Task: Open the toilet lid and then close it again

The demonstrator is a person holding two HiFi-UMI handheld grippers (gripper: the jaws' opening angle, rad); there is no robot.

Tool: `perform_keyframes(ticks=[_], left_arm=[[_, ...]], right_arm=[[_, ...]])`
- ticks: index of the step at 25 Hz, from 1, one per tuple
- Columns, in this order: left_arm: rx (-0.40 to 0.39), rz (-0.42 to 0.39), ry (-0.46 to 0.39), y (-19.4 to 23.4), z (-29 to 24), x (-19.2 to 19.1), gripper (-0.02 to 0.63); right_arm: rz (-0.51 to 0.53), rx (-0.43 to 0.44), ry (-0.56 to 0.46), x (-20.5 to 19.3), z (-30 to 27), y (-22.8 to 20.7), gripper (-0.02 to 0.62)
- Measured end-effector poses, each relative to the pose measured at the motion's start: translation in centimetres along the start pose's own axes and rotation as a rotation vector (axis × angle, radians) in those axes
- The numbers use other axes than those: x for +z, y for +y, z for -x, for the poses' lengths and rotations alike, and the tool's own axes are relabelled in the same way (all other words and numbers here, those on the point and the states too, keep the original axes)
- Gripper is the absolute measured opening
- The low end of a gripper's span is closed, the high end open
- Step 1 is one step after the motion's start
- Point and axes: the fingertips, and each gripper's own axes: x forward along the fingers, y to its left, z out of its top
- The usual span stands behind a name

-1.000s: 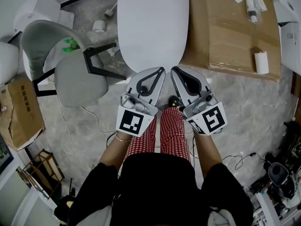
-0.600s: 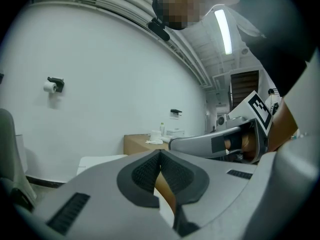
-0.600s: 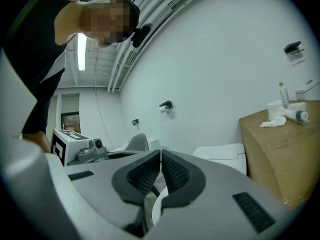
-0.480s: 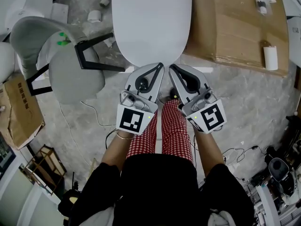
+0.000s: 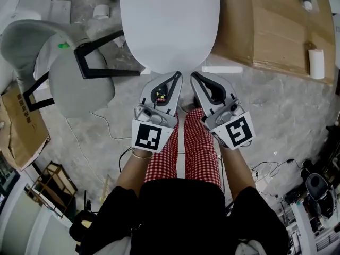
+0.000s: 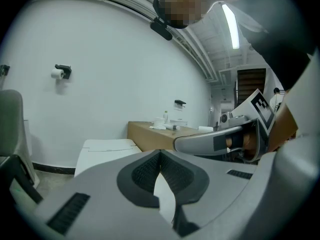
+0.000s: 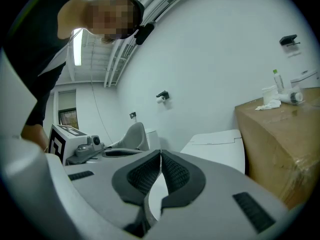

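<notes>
- Zero contact with the toilet lid (image 5: 170,25) at this moment: hovering the left claw (image 5: 178,75) and the right claw (image 5: 193,74) side by side, tips pointing forward, just short of its front rim.
- Holding both clenched on nothing: pads meeting at the tips in each gripper view, with only white lid showing through the slit lower down.
- Finding the lid lying flat and shut, just ahead of both claw tips and stretching away from them.
- Judging the step as the approach before opening, with neither the lifting nor the closing begun, by the look of things.
- Probably needing next: releasing one claw enough to pinch the front rim, or sliding a tip beneath it, then swinging up and away in an arc about a hinge presumably at the far end.
- Watching for slipping on the smooth plastic and for letting the lid drop.
- Turning to containers: seeing nothing of the bowl or its contents beneath the shut lid.
- Noting, ahead and to the right of the right claw, a big cardboard box (image 5: 265,31), shut, carrying a white roll (image 5: 316,64) on top; seeing nothing of its inside.
- Noting, well off to the left of the left claw, a smaller cardboard box (image 5: 21,126), its inside unreadable, and, nearer that claw, a grey chair (image 5: 79,84).
</notes>
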Motion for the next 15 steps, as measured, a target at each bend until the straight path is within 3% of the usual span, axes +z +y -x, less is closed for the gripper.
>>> perform_keyframes(ticks=[15], left_arm=[[0.017,0.034,0.081,0.3,0.4,-6.7,0.003]], right_arm=[[0.013,0.002,0.089,-6.9,-0.4,-1.2,0.020]])
